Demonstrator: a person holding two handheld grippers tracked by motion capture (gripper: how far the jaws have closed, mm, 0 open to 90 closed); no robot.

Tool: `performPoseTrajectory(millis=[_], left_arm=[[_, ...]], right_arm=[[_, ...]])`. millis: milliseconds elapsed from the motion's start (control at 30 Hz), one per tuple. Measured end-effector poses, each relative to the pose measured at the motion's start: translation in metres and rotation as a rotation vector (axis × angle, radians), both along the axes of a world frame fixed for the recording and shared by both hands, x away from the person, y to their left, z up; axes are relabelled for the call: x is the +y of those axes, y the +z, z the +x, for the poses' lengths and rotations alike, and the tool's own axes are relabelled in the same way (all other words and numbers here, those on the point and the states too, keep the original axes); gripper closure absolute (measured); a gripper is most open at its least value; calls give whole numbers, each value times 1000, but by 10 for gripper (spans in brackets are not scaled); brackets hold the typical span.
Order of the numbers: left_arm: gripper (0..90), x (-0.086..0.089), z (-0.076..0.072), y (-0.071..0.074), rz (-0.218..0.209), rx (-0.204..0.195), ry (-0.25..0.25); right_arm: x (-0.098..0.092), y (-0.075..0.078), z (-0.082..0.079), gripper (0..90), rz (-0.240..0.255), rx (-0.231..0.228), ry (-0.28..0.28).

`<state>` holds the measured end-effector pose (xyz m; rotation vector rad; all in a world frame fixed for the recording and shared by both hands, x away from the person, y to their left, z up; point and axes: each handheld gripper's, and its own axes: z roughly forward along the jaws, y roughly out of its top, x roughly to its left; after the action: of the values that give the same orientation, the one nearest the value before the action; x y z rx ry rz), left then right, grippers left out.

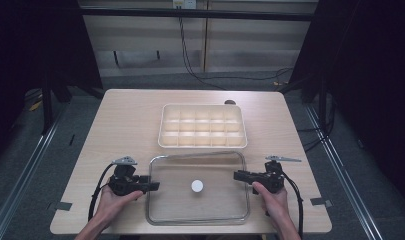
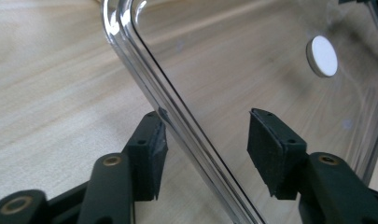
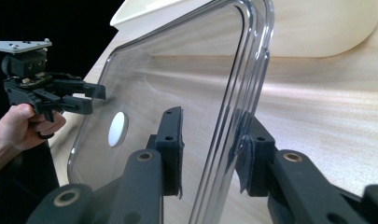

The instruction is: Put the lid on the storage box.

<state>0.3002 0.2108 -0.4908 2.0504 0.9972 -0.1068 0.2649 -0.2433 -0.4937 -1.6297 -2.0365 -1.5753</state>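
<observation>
**Clear lid straddled at both short edges**

Hand-held gripper on the left (image 1: 151,185) reaches in from the left side of a clear lid (image 1: 215,210) that lies flat on the wooden surface (image 1: 125,125). In the left gripper view its jaws stand apart with the lid's raised rim (image 2: 177,121) running between them: the left pad (image 2: 154,154) sits just at the rim's outer side, at most brushing it, while the right pad (image 2: 266,149) hangs over the clear panel with a plain gap to the rim. So this one is spread around the edge, not pinching it.

The right hand-held gripper (image 1: 240,175) comes in from the opposite side. In the right gripper view its jaws also straddle the rim (image 3: 238,107): the outer pad (image 3: 249,154) lies against the rim, and the inner pad (image 3: 173,140) stands a little off it over the panel. It too is spread around the edge without a firm pinch.

The lid sits near the front edge of the surface, between the two hands, with a small white round disc (image 1: 197,186) at its middle. Just behind the lid, close to its far edge, lies a cream tray (image 1: 162,125) divided into many small compartments. A person's hand (image 1: 112,200) holds each tool, forearms entering from the near side.
</observation>
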Motion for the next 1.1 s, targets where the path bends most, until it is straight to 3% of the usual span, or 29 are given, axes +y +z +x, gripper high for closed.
performPoseTrajectory(millis=[333, 600, 800, 867, 1100], left_arm=[[544, 4, -4, 8, -40, -46, 5], [547, 3, -5, 14, -25, -82, 27], [616, 9, -4, 23, -56, -108, 46], [616, 8, -3, 24, -58, -110, 49], [650, 8, -6, 34, -73, -148, 64]], right_arm=[[5, 4, -2, 621, -42, -6, -38], [13, 11, -1, 592, -63, -36, -110], [15, 13, 1, 582, -66, -22, -101], [17, 19, -1, 579, -104, -40, -89], [12, 28, -2, 612, -86, -58, -73]])
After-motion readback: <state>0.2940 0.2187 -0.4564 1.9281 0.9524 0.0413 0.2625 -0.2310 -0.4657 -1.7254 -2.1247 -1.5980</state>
